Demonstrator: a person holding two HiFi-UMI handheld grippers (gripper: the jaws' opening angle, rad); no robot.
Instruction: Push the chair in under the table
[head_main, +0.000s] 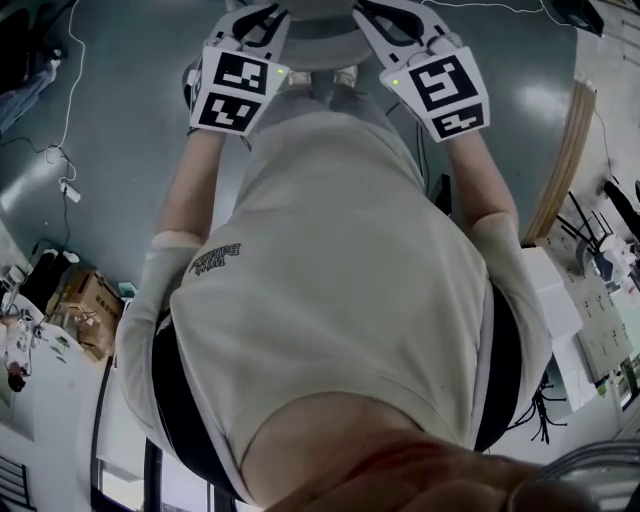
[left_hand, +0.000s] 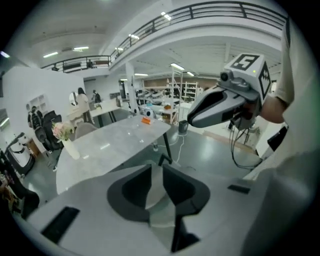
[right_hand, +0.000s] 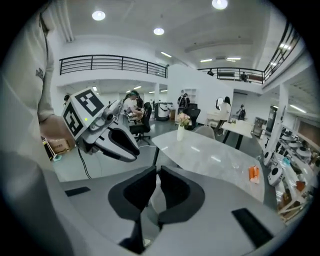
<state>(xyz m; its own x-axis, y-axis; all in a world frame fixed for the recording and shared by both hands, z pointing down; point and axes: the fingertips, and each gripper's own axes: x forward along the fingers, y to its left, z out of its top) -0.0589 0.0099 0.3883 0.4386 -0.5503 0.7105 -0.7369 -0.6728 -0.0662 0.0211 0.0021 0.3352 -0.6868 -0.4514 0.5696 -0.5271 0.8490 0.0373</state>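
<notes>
Head view: the left tongs (head_main: 255, 20) and right tongs (head_main: 395, 20) flank what looks like a pale grey rounded chair back (head_main: 320, 35); contact is unclear. Left gripper view: jaws barely parted and empty, with the grey stone-topped oval counter (left_hand: 115, 142) just ahead. Right gripper view: jaws clenched on nothing, facing the counter. This is still the approach; next, press the chair back toward the counter

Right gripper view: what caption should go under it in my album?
The shut right hand-held gripper faces a grey table with a flower vase, the left hand-held gripper alongside.
</notes>
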